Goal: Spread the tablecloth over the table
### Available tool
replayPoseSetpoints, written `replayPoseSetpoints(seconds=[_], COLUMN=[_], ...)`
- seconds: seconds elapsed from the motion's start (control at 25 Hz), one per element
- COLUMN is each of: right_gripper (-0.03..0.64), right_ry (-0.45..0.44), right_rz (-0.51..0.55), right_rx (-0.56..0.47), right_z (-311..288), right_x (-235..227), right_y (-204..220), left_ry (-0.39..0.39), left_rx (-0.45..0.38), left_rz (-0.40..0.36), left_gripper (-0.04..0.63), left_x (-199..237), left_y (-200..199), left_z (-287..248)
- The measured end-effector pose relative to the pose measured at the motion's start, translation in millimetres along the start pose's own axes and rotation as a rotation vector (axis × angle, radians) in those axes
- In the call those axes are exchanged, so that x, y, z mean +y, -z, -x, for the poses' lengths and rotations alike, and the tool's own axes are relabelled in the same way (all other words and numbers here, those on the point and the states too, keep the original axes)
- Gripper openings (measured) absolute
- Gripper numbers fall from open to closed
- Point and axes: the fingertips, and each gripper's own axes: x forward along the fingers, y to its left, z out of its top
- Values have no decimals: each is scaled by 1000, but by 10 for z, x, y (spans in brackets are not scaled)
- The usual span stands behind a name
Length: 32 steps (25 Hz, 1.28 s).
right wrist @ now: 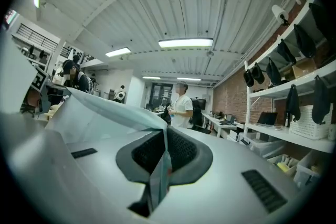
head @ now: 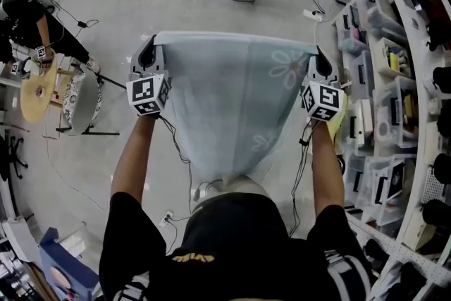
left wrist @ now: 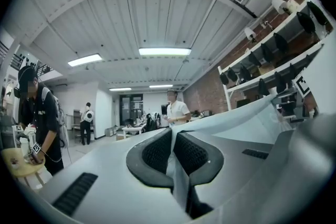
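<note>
left tongs (head: 147, 51) and right tongs (head: 321, 61) each clamped on tablecloth (head: 225, 102) corners, shelf bins (head: 389, 74) hold small items

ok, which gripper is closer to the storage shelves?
Right. The right gripper is shut on the tablecloth corner next to the shelves; the left gripper grips the opposite corner, a full cloth width farther off.
</note>
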Motion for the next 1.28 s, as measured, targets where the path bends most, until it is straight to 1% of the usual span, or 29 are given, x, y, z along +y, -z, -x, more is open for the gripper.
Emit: replayPoseSetpoints(seconds=[0.16,0.28,0.44,0.56,0.68,0.8,0.92,1.0,1.08,1.2,1.28], right_gripper=[11,11,11,11,11,11,11,11,11,9,11], right_ry=[-15,-27,-37,-40,-51,-56,-63,-71,-74,-72,-73], right_rz=[32,48,43,39,58,81,101,114,118,112,105], right_rx=[21,38,78,111,149,186,208,224,248,296,337], right_z=[-384,-690,-993,-1226,-1453,-1618,-1770,-1857,-1928,-2018,-2064], right_x=[-62,-86,-180,-198,-145,-97,-22,34,89,151,191], right_y=[86,157,291,381,504,689,870,1019,1188,1452,1628], left_ry=[-2,-10,-20,-23,-37,-39,-48,-58,-62,-50,-39], left_rx=[31,61,108,152,212,275,317,348,378,422,461], left_rz=[-2,13,33,0,-40,-87,-100,-95,-72,-29,-24], left_gripper=[25,25,25,25,25,25,25,25,25,25,25], left_x=[68,138,121,164,232,247,286,304,304,274,240], left_y=[141,263,408,509,666,894,1145,1350,1567,1866,2056], left_z=[-406,-723,-1047,-1250,-1393,-1494,-1555,-1579,-1583,-1569,-1548])
